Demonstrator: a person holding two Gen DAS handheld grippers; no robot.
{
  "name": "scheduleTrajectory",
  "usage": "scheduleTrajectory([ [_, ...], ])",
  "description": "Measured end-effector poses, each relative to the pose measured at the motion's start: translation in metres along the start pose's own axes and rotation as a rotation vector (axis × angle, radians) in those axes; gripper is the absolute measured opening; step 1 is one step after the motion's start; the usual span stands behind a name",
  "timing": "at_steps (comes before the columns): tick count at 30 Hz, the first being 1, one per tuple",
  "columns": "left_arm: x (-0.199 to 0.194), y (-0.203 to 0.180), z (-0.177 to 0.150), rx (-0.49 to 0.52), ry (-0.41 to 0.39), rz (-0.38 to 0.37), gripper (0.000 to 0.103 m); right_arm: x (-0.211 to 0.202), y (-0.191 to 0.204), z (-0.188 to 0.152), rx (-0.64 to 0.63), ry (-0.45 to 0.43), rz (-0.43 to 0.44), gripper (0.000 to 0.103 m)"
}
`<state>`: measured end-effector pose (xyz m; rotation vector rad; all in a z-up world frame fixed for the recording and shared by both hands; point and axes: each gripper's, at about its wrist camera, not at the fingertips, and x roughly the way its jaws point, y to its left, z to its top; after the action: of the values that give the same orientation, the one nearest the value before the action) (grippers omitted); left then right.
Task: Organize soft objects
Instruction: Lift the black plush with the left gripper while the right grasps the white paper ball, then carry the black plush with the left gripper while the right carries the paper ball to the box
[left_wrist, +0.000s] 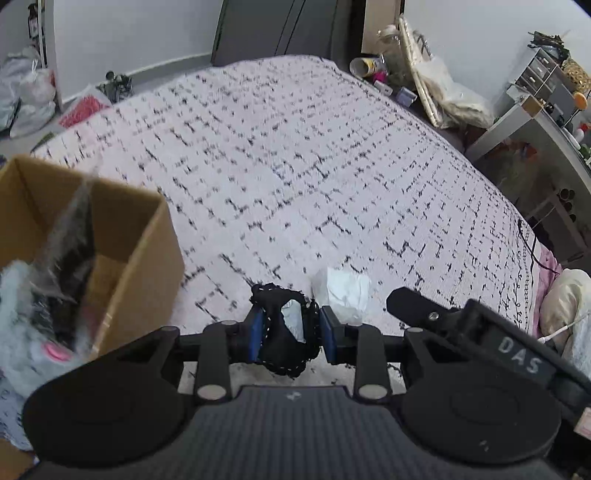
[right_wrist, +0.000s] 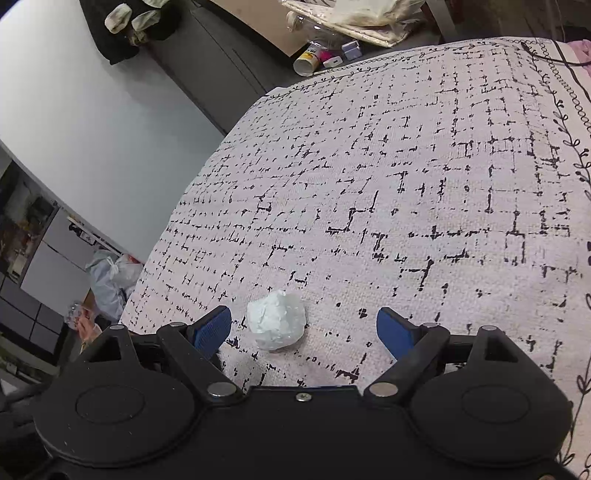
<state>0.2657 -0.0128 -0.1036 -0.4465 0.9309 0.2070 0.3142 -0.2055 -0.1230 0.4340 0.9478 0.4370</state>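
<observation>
The left hand-held gripper (left_wrist: 291, 334) is clamped on a black fabric piece (left_wrist: 284, 332) with pale stitching along its edges, its blue pads (left_wrist: 256, 338) pressing in from both sides; a bit of light material shows through a gap in the cloth. Just beyond it, a crumpled white wad (left_wrist: 345, 295) lies on the bed (left_wrist: 295, 166), whose cover is pale with a broken black grid pattern. To the left stands an open cardboard box (left_wrist: 140, 251), resting on the bed near its edge, and a grey furry soft toy (left_wrist: 33, 314) with a pink spot (blurred in this view) sits at the box's near side, partly inside it as far as can be told.

In the right wrist view, the right hand-held gripper (right_wrist: 304, 330) has its fingers spread wide apart and holds nothing. The crumpled white wad (right_wrist: 276, 320) rests on the bed (right_wrist: 406, 166) between the two blue pads (right_wrist: 213, 328), closer to the left one and touching neither. The tip of the right hand-held gripper (left_wrist: 413, 306) also shows in the left wrist view, just to the right of the wad.

Past the far edge of the bed, a cup (right_wrist: 306, 62) and small clutter lie on the floor.
</observation>
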Motion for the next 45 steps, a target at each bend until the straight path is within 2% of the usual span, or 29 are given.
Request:
scheduleTrajectory([
  [10,-0.017,0.018,0.018,-0.012,-0.041,-0.009,0.031,0.019,0.010,-0.006,-0.069,-0.007,-0.029,0.085],
  [15,-0.019,0.026,0.023,-0.027,-0.042,-0.009,0.031,0.033,0.027,-0.012,-0.160,0.002,-0.047,0.082],
  [17,-0.020,0.027,0.025,-0.023,-0.048,-0.002,0.031,0.038,0.034,-0.015,-0.210,0.008,-0.059,0.067],
  [18,-0.020,0.027,0.025,-0.021,-0.048,-0.002,0.031,0.040,0.037,-0.017,-0.238,0.014,-0.067,0.049],
  [19,-0.021,0.028,0.026,-0.021,-0.046,-0.003,0.031,0.042,0.039,-0.018,-0.255,0.024,-0.059,0.041],
  [23,-0.026,0.027,0.028,-0.017,-0.054,-0.004,0.031,0.034,0.046,-0.019,-0.288,0.033,-0.050,0.041],
  [30,-0.041,0.019,0.025,0.012,-0.078,-0.015,0.031,-0.003,0.058,-0.019,-0.325,-0.017,-0.054,0.041],
  [41,-0.074,0.009,0.015,0.088,-0.087,-0.082,0.031,-0.064,0.052,-0.031,-0.242,-0.081,-0.067,0.041],
  [45,-0.091,0.008,0.009,0.110,-0.101,-0.124,0.031,-0.085,0.045,-0.042,-0.149,-0.092,-0.059,0.041],
])
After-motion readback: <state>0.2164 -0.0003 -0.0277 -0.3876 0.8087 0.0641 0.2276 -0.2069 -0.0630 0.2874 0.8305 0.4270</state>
